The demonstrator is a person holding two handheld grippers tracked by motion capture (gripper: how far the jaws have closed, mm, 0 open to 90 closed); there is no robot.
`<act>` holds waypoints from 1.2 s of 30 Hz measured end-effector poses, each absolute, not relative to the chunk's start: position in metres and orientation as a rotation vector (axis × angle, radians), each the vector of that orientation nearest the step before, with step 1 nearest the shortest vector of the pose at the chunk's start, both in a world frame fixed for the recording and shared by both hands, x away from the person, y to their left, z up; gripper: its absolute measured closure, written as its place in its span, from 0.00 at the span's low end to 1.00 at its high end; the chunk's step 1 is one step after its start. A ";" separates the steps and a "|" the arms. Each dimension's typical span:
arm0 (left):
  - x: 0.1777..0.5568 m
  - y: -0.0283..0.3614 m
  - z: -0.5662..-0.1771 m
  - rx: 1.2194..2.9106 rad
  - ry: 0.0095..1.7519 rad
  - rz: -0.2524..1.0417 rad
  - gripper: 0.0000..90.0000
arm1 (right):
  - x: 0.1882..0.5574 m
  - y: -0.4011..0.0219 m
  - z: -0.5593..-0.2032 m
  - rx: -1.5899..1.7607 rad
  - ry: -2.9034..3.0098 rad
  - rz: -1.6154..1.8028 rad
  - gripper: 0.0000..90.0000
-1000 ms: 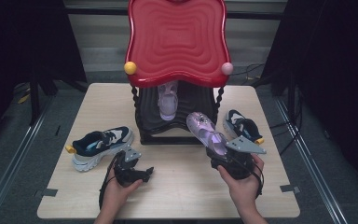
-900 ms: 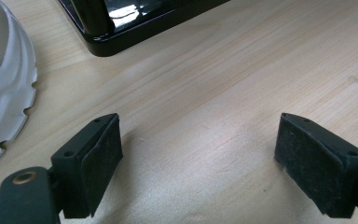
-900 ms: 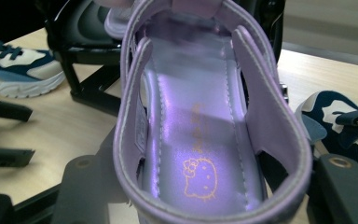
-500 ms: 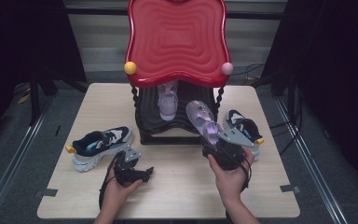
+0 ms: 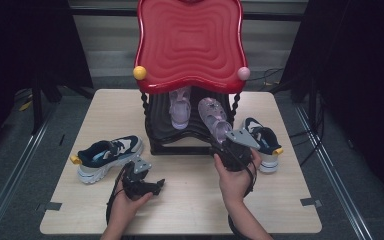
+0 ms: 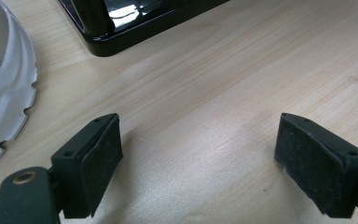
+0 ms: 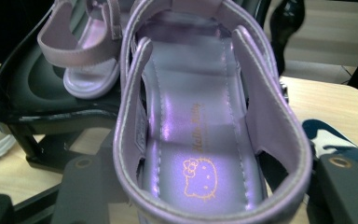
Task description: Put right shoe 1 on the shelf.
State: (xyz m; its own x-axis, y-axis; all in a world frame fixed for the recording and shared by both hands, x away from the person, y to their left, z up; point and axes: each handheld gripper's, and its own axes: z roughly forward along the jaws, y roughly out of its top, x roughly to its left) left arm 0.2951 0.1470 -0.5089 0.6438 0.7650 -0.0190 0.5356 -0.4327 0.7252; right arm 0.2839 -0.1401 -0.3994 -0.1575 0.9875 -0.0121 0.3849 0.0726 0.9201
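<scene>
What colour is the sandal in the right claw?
Shiny lilac, with a gold cat-face print on the insole; the sandal shows best in the right gripper view.

A light wooden bench (image 5: 190, 200) carries a black tiered rack (image 5: 180, 135) under a glossy red wavy top (image 5: 190, 45). That top bears a yellow ball (image 5: 139, 72) at one front corner and a pink ball (image 5: 243, 73) at the other, above 2 twisted black posts. One navy-and-white sneaker (image 5: 107, 156) with a yellow heel tab lies on its side left of the rack; a matching sneaker (image 5: 264, 142) sits right of it. Black curtains (image 5: 25, 45) hang on both sides.
</scene>
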 end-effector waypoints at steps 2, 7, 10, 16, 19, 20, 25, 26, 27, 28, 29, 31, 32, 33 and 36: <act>0.295 0.147 -0.509 2.142 1.007 0.409 0.16 | 0.286 -0.137 -0.399 1.386 1.634 1.068 0.41; 0.295 0.147 -0.509 2.142 1.007 0.409 0.16 | 0.293 -0.131 -0.398 1.411 1.586 1.069 0.41; 0.295 0.147 -0.509 2.143 1.007 0.409 0.16 | 0.298 -0.126 -0.398 1.413 1.563 1.060 0.41; 0.295 0.147 -0.509 2.143 1.007 0.409 0.16 | 0.310 -0.119 -0.395 1.436 1.522 1.050 0.41; 0.295 0.147 -0.509 2.143 1.007 0.409 0.16 | 0.315 -0.115 -0.393 1.447 1.490 1.047 0.41; 0.295 0.147 -0.509 2.142 1.007 0.409 0.16 | 0.317 -0.114 -0.392 1.448 1.488 1.050 0.41; 0.295 0.147 -0.509 2.142 1.006 0.406 0.16 | 0.327 -0.108 -0.391 1.463 1.461 1.044 0.41; 0.295 0.147 -0.509 2.143 1.005 0.406 0.16 | 0.329 -0.107 -0.391 1.466 1.457 1.042 0.41; 0.295 0.147 -0.509 2.142 1.006 0.406 0.16 | 0.331 -0.106 -0.391 1.469 1.459 1.045 0.41; 0.295 0.147 -0.509 2.143 1.006 0.406 0.16 | 0.333 -0.105 -0.391 1.472 1.456 1.047 0.41; 0.295 0.147 -0.509 2.143 1.006 0.406 0.16 | 0.335 -0.104 -0.391 1.473 1.452 1.045 0.41; 0.295 0.147 -0.509 2.142 1.005 0.406 0.16 | 0.339 -0.102 -0.391 1.473 1.448 1.043 0.41; 0.295 0.147 -0.509 2.143 1.006 0.406 0.16 | 0.342 -0.102 -0.391 1.475 1.441 1.037 0.41; 0.295 0.147 -0.509 2.142 1.006 0.407 0.16 | 0.344 -0.101 -0.391 1.478 1.439 1.038 0.41; 0.295 0.147 -0.509 2.142 1.006 0.407 0.16 | 0.350 -0.098 -0.391 1.486 1.436 1.034 0.41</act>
State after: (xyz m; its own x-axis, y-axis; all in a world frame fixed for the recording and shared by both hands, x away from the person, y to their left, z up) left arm 0.2951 0.1470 -0.5089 0.6448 0.7641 -0.0200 0.5356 -0.4330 0.7250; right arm 0.3499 -0.0976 -0.3908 0.0182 0.9996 0.0231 0.3388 -0.0279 0.9405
